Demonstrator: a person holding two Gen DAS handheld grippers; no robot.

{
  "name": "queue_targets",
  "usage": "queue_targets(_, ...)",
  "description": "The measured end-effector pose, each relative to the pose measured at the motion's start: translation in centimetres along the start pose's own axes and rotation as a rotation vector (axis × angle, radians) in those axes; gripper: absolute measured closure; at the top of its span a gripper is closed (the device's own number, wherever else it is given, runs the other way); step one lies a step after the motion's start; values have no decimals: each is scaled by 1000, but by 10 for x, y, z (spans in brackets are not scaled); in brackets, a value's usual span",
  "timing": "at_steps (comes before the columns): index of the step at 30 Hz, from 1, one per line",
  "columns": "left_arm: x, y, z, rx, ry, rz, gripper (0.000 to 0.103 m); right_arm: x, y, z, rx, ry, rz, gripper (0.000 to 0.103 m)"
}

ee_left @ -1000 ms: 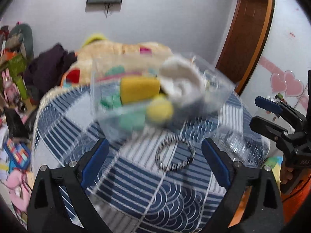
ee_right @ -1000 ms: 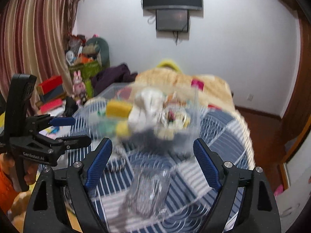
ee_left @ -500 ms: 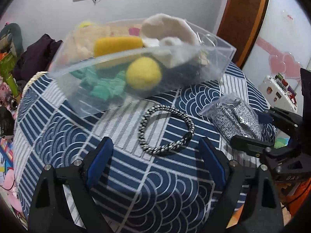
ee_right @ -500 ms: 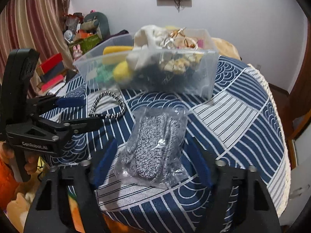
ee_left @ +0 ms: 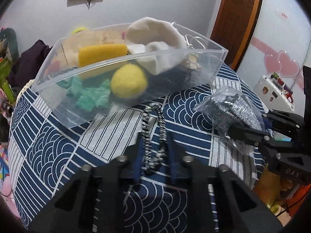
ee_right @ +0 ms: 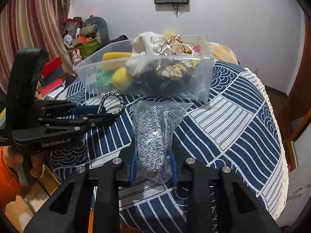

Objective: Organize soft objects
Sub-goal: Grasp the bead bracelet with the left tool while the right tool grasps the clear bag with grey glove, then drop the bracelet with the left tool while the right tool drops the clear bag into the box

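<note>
My left gripper [ee_left: 154, 142] is shut on a black-and-white braided band [ee_left: 153, 130], squeezed into a narrow loop just above the tablecloth; it also shows in the right wrist view [ee_right: 112, 104]. My right gripper [ee_right: 153, 155] is shut on a clear bag of grey knitted fabric [ee_right: 153, 134], also seen in the left wrist view [ee_left: 235, 114]. Behind both stands a clear plastic bin [ee_left: 175, 54] holding a yellow ball [ee_left: 128, 81], a yellow sponge [ee_left: 101, 53], green fabric [ee_left: 91, 95] and a white cloth [ee_left: 155, 36].
The table has a blue-and-white patterned cloth [ee_right: 233, 120] with a lace edge at the right. Clutter and boxes [ee_right: 52, 75] stand to the left of the table. A wooden door [ee_left: 239, 19] and a white appliance [ee_left: 272, 89] are at the right.
Both grippers were open and have closed, the left on the braided band, the right on the bagged fabric. The band has been squeezed from a round ring into a narrow loop.
</note>
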State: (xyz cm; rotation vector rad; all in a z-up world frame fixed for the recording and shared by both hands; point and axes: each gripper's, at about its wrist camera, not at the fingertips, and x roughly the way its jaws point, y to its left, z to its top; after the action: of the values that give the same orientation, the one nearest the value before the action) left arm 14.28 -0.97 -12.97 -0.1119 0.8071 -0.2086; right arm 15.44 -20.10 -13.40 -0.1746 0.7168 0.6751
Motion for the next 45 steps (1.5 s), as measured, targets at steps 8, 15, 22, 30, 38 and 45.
queue_targets(8,-30,13,5,-21,-61,-2,90,-19,0,19,11,-74,-19,78)
queue_targets(15,-65,23,31,-17,-167,26,90,-36,-3,50,21,-178,-37,78)
queue_targets(22,-74,42,64,-37,-231,78,90,-38,-5,84,17,-259,-60,78)
queue_targets(30,-44,74,74,-86,-179,146,90,-7,-7,108,21,-236,-83,78)
queue_targets(38,-19,85,72,-128,-137,158,82,41,-7,109,9,-111,-91,78)
queue_targets(45,-25,65,70,-68,-155,176,38,46,-8,98,-18,-62,-112,74)
